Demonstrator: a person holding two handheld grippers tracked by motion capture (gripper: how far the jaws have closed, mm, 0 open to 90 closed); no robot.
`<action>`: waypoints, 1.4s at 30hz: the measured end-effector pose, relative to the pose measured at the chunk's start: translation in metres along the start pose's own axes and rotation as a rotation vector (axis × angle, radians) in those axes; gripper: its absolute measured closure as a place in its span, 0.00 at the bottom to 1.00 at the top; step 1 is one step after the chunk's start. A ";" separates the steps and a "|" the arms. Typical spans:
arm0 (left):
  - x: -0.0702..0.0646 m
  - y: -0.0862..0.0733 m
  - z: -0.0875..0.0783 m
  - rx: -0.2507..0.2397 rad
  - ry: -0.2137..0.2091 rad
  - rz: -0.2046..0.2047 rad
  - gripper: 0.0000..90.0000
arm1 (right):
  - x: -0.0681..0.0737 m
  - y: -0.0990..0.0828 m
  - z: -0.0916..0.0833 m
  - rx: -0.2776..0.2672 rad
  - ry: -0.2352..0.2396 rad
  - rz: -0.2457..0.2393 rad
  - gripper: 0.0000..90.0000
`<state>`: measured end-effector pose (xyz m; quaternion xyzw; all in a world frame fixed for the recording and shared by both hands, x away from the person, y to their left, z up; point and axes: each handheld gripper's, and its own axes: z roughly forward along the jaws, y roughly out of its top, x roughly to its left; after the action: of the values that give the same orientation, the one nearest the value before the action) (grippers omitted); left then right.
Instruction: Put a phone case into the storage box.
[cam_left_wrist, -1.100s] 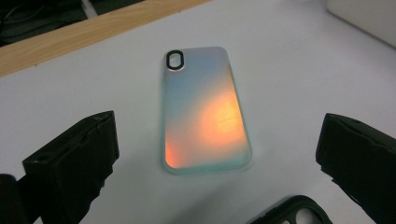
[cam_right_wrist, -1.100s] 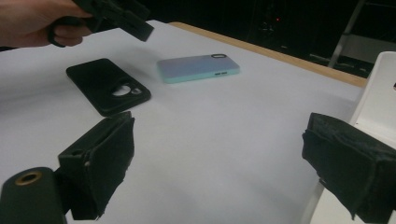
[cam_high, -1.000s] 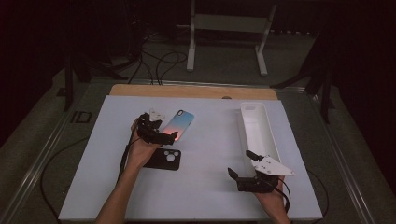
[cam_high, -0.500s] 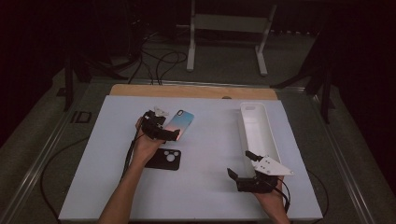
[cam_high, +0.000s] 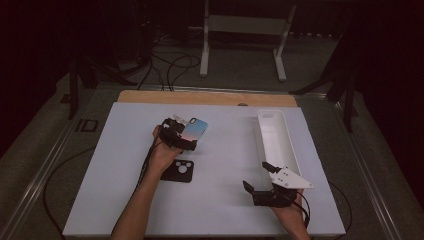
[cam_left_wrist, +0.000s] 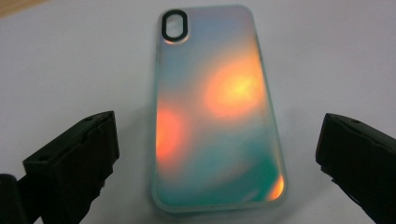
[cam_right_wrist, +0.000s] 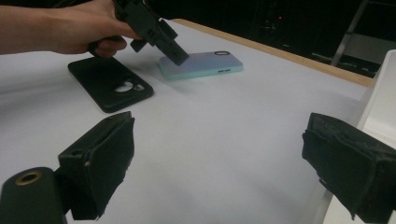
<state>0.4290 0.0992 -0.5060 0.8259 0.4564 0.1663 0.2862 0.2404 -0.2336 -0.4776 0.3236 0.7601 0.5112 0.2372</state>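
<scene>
An iridescent phone case (cam_left_wrist: 217, 102) lies flat on the white table, camera hole at its far end; it also shows in the high view (cam_high: 196, 130) and the right gripper view (cam_right_wrist: 201, 64). My left gripper (cam_high: 176, 132) hovers just above its near end, open, with the jaws standing wide on either side of the case. A black phone case (cam_high: 178, 170) lies nearer the person; it also appears in the right gripper view (cam_right_wrist: 110, 83). My right gripper (cam_high: 260, 182) rests low at the front right, open and holding nothing.
A long white tray (cam_high: 277, 140) stands on the right side of the table, just right of my right gripper. A wooden strip (cam_high: 205, 97) edges the table's far side. Cables and a metal stand lie on the floor beyond.
The left gripper has shifted slightly forward and down over the near end of the iridescent case. The right gripper has stayed where it was.
</scene>
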 end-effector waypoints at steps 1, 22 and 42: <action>0.001 0.000 0.001 0.005 -0.001 0.000 0.00 | 0.000 0.000 0.000 -0.002 0.002 0.001 0.10; 0.004 -0.006 0.016 0.101 -0.023 -0.017 0.06 | 0.001 -0.001 0.001 0.004 0.000 -0.006 0.10; 0.007 -0.002 0.015 0.113 -0.024 -0.025 0.19 | 0.005 0.000 0.004 0.013 0.009 -0.017 0.10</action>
<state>0.4395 0.1013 -0.5185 0.8369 0.4719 0.1269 0.2465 0.2395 -0.2275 -0.4795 0.3164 0.7672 0.5056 0.2358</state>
